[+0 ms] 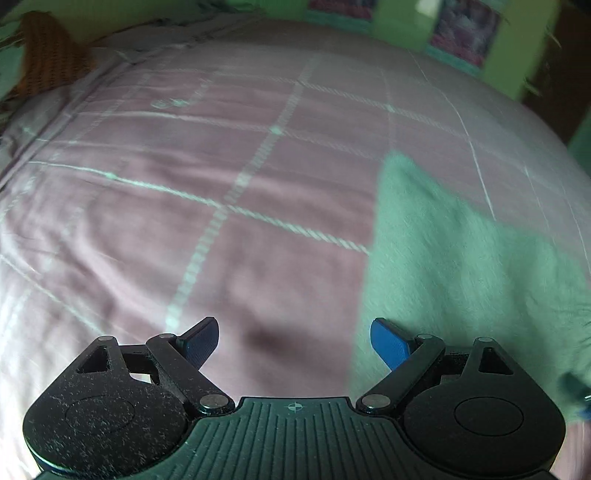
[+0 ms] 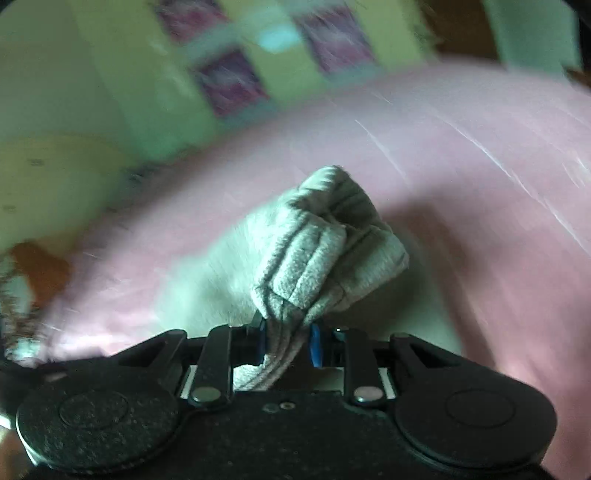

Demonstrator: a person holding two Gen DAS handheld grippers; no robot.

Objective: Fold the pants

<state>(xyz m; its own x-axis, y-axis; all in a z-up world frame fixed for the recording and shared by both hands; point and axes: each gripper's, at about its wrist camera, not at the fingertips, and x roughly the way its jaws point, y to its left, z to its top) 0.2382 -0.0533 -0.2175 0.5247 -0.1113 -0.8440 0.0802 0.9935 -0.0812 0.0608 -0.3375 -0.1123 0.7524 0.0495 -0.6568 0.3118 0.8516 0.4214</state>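
Note:
Pale grey-green pants (image 1: 461, 258) lie on the pink checked bedsheet (image 1: 184, 184) at the right of the left wrist view. My left gripper (image 1: 293, 341) is open and empty, hovering over the sheet just left of the pants' edge. In the right wrist view my right gripper (image 2: 288, 343) is shut on a bunched ribbed hem of the pants (image 2: 321, 254), held up above the sheet (image 2: 480, 184). The rest of the pants trails down to the left below it. The view is motion-blurred.
An orange-brown cloth (image 1: 48, 55) lies at the bed's far left corner. A green wall with framed pictures (image 1: 465, 29) stands behind the bed. The bed edge curves off at the right.

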